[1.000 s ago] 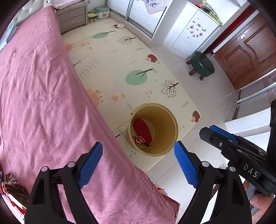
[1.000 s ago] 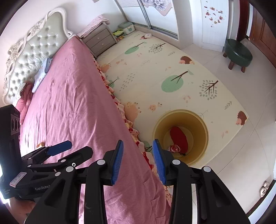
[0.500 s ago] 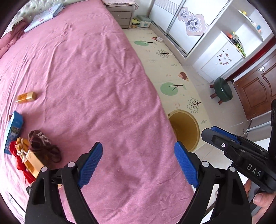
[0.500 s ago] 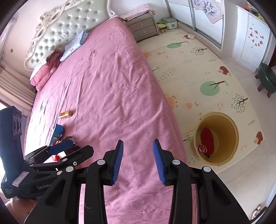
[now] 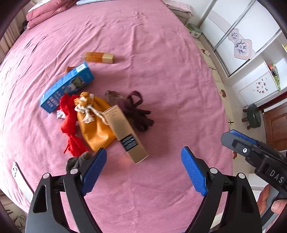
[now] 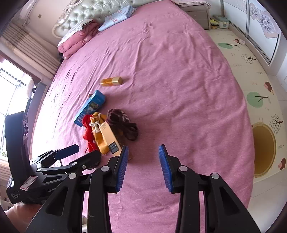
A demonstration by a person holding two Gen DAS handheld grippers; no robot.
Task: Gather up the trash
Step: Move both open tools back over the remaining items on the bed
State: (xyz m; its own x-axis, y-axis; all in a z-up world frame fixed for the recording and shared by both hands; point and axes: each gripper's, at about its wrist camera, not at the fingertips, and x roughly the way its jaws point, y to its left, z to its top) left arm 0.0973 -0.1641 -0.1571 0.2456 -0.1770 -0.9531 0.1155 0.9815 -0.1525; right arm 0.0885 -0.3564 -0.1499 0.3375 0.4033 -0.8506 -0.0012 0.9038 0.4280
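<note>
A pile of trash lies on the pink bed (image 5: 161,71): a blue box (image 5: 67,87), a red cloth (image 5: 70,118), an orange drawstring pouch (image 5: 95,125), a gold box (image 5: 125,132) and a dark brown cloth (image 5: 136,113). A small amber bottle (image 5: 97,57) lies apart, farther up the bed. My left gripper (image 5: 143,170) hangs open and empty just short of the gold box. My right gripper (image 6: 143,166) stands open with a narrower gap, nothing between its pads, right of the gold box (image 6: 109,138). The yellow bin (image 6: 263,148) stands on the floor mat beside the bed.
A grey scrap (image 5: 79,160) lies by my left finger. Pillows and a folded quilt (image 6: 79,39) sit at the headboard. A nightstand (image 6: 197,12), sliding wardrobe doors (image 6: 260,26), a green stool (image 5: 253,116) and a wooden door (image 5: 276,125) line the room's far side.
Both views swung from the bin on the floor across the bed edge to above the trash pile. The bin slid to the right edge of the right wrist view. Neither gripper's opening changed.
</note>
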